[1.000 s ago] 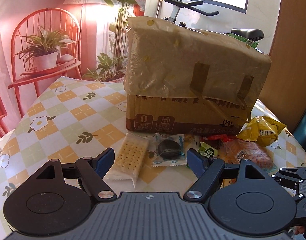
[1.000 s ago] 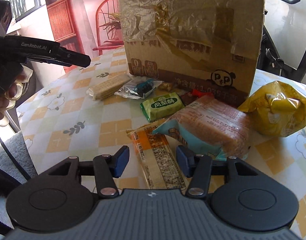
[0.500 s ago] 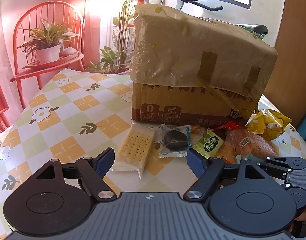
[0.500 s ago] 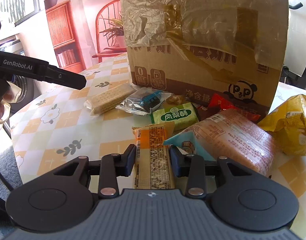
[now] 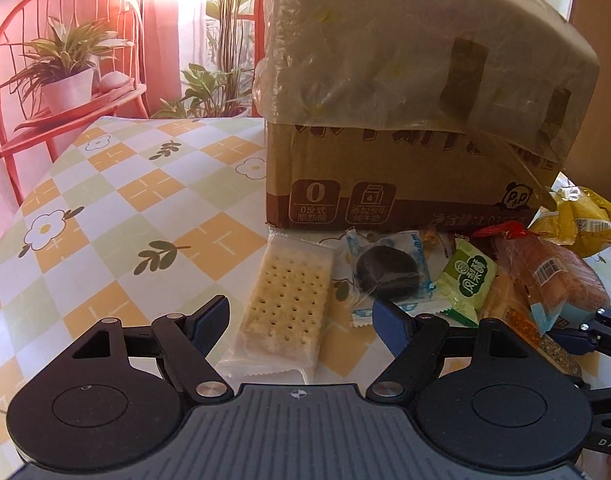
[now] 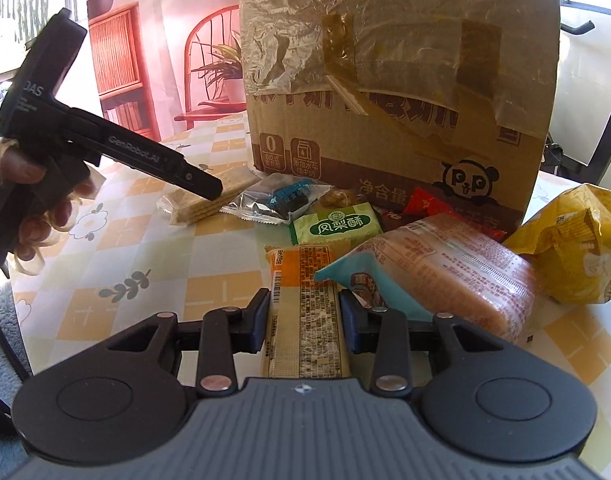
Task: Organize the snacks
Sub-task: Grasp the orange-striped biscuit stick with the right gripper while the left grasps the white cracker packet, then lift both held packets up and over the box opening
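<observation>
so the right gripper [image 6: 304,322] has just clamped onto the orange bar [image 6: 305,312], looks snug i think; left gripper [image 5: 299,318] has dropped in, jaws wide, around the cracker pack [image 5: 285,304]; two pickups underway

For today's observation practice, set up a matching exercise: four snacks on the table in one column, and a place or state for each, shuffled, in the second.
Things:
1. cracker pack
2. orange bar
3. green pastry
4. yellow bag

Places or states:
A. far right, beside the cardboard box
B. between the open left gripper fingers, untouched
C. clamped in the right gripper
D. lying just beyond the orange bar

Pairs: 1-B, 2-C, 3-D, 4-A
</observation>
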`<action>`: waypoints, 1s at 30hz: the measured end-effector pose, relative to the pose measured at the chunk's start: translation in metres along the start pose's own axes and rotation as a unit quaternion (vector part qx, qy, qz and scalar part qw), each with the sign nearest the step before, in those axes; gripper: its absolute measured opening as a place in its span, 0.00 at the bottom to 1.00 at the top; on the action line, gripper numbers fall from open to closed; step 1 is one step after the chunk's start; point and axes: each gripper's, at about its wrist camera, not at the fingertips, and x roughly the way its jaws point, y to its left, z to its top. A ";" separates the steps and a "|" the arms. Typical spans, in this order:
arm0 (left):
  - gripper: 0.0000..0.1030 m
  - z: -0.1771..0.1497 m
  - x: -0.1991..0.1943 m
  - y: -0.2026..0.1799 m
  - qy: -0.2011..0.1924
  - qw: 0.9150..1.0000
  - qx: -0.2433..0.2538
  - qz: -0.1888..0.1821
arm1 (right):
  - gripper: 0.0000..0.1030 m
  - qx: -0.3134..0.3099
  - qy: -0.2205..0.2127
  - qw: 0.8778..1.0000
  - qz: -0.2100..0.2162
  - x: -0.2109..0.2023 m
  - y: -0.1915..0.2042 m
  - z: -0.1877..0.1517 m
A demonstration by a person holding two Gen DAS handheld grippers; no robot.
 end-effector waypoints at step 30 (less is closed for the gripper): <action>0.47 -0.060 -0.040 -0.009 -0.012 0.998 -0.025 0.063 | 0.38 -0.020 0.017 1.000 -0.011 0.007 0.002 0.000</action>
